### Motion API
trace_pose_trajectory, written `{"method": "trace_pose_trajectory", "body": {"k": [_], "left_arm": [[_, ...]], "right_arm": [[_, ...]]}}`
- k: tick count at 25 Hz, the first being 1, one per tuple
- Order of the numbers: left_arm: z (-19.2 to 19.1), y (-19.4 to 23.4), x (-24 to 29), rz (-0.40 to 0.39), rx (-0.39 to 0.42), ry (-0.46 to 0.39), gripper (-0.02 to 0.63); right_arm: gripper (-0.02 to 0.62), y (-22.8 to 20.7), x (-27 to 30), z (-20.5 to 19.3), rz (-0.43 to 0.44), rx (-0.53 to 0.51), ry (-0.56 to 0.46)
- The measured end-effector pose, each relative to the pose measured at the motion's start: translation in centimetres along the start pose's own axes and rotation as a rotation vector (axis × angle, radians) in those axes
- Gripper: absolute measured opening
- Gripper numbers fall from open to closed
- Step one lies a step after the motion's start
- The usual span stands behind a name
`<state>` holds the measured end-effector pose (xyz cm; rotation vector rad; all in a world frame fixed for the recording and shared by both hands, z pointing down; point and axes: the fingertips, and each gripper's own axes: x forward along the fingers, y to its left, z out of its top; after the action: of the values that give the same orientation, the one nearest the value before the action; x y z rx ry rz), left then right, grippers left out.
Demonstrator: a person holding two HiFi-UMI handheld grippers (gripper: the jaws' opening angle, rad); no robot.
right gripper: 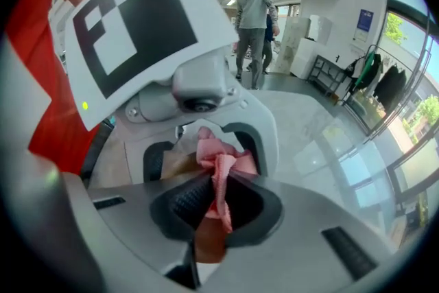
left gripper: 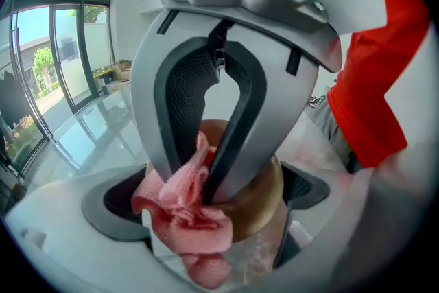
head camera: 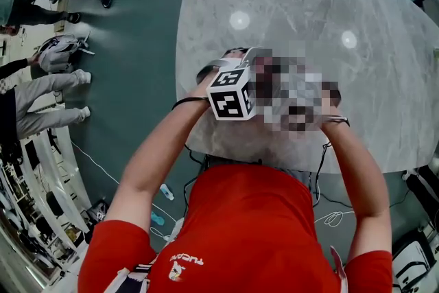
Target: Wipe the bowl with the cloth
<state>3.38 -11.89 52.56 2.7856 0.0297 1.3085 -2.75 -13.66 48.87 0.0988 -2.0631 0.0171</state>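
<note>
My forearms point(head camera: 161, 147) bend inward and meet above the grey marble tabletop point(head camera: 309, 3). My left gripper point(left gripper: 209, 201) grasps the rounded brown bowl point(left gripper: 264, 192) between wide-set jaws. Facing it, my right gripper point(right gripper: 214, 197) is clenched on the crumpled pink woven cloth point(right gripper: 219, 171), which touches the bowl.

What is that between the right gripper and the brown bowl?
A crumpled pink cloth, pinched in the right gripper's fingers, at the bowl that the left gripper holds; both gripper views show it.
</note>
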Motion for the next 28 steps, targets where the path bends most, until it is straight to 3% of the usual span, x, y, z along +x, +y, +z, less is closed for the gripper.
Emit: {"method": "trace_pose_trajectory", "body": {"k": [4,8,16,28], "left_arm": [[-0.2,0.0,0.0,-0.001,0.001,0.002,0.583],[-0.2,0.0,0.0,-0.001,0.002,0.003,0.583],[-0.2,0.1,0.0,0.000,0.006,0.006,0.583],[-0.1,0.0,0.0,0.004,0.017,0.010,0.583]], "right_arm": [[0.037,-1.4,-0.7,-0.8,-0.057,0.055,0.042],[0.037,-1.1,-0.5,-2.3,-0.038,0.067,0.151],[0.037,-2.0,-0.6,-2.3,-0.094,0.050,0.186],[0.037,-0.3,-1.6,-4.3,0.027,0.039,0.290]]}}
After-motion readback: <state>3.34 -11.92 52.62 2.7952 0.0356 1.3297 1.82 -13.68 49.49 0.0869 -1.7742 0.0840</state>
